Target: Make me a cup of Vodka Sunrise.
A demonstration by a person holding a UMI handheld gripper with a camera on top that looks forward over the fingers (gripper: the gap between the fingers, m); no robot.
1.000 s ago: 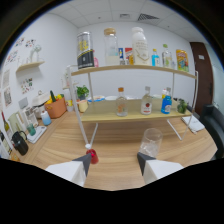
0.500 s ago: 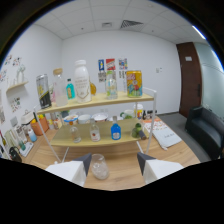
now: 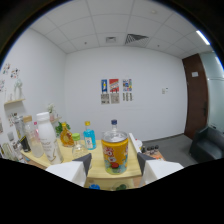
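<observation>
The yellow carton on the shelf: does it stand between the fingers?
Yes, the yellow carton stands upright on the shelf between the two open fingers, a gap showing at each side.

1 gripper-mounted view looks level along its fingers [image 3: 112,167], close to the shelf [image 3: 107,175].

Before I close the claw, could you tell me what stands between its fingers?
In the gripper view, the yellow juice bottle stands on the shelf between the open claw's fingers.

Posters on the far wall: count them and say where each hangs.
3. The posters hang side by side on the white wall beyond the open gripper: a blue one leftmost, a red-topped one in the middle, a blue-and-white one rightmost. None seems hidden.
</observation>
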